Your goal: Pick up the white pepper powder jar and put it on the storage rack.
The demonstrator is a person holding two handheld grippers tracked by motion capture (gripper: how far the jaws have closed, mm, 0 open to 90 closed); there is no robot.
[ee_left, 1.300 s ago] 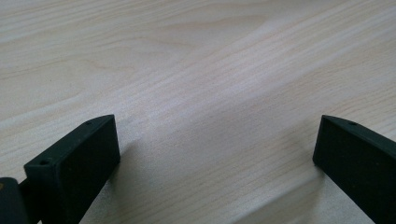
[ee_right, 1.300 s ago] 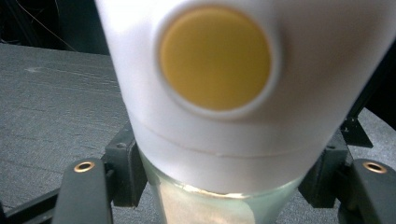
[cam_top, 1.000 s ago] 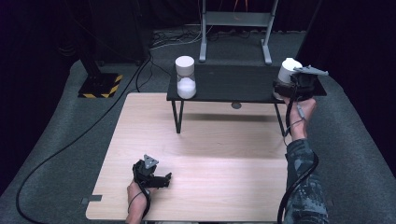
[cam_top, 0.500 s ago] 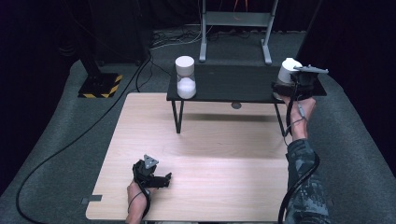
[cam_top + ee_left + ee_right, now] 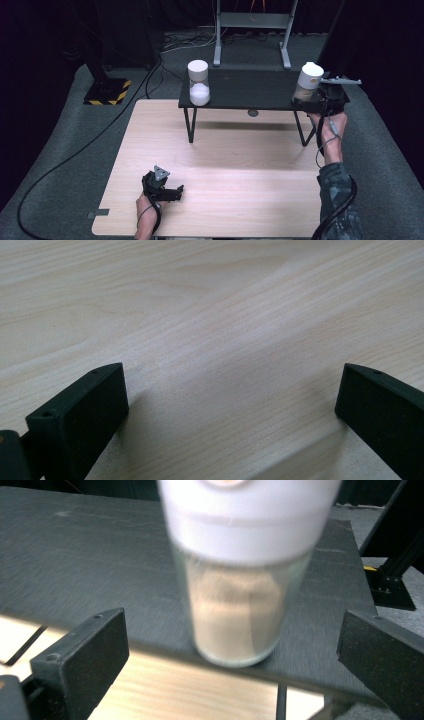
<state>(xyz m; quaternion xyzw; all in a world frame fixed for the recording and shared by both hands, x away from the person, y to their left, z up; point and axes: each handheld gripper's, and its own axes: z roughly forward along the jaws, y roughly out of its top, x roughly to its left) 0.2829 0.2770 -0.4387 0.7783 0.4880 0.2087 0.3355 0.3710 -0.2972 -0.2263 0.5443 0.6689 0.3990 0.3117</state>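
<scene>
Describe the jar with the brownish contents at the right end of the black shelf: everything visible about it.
The jar is a clear, glass-looking cylinder with a broad white lid, partly filled with tan powder. It stands upright near the front right edge of the black shelf, which bears it. The right gripper has just been opening; its jaws stand wide on either side, short of the jar, touching nothing. The close picture is slightly blurred.

Light falls from overhead onto the pale desk [image 5: 225,165], leaving the surroundings nearly black. The black shelf [image 5: 250,90] casts a soft shadow beneath. Up close, the jar [image 5: 240,580] looks smeared and blurry, slightly grainy.
</scene>
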